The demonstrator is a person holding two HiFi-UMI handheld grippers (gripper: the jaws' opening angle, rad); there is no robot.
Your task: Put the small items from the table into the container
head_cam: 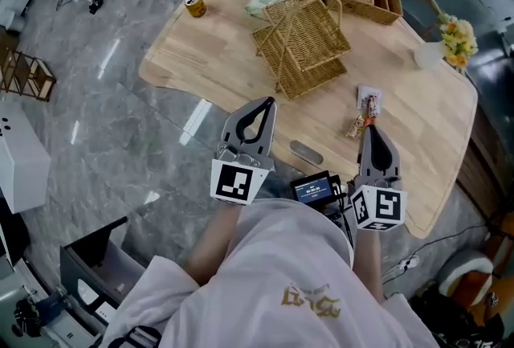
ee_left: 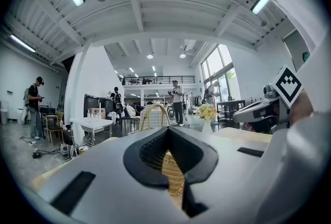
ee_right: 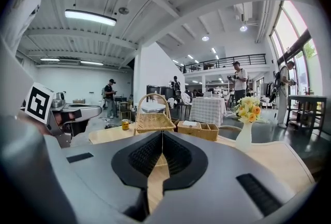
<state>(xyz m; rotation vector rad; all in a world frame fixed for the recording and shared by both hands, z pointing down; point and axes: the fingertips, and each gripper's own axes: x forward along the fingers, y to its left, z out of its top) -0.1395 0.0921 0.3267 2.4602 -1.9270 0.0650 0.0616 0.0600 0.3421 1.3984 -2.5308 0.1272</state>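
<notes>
**A:** Hovering at the near edge of the desk (head_cam: 201,57), we have the left gripper (head_cam: 270,102) and the right gripper (head_cam: 371,128) side by side.

**B:** What are the fingers doing?

**A:** The left fingers (ee_left: 147,153) are pressed together at the tips with nothing between them. The right fingers (ee_right: 139,158) are closed tip to tip too, and empty.

**B:** Where are the small items?

**A:** The snack packets (head_cam: 365,105) lie just beyond the right gripper's tip, toward the desk's right edge; I can't tell if it touches them. A grey oblong piece (head_cam: 305,152) sits by the near edge, between the grippers. The wicker basket (head_cam: 303,41) stands mid-desk, beyond the left gripper. A can (head_cam: 195,5) sits at the far left corner.
</notes>
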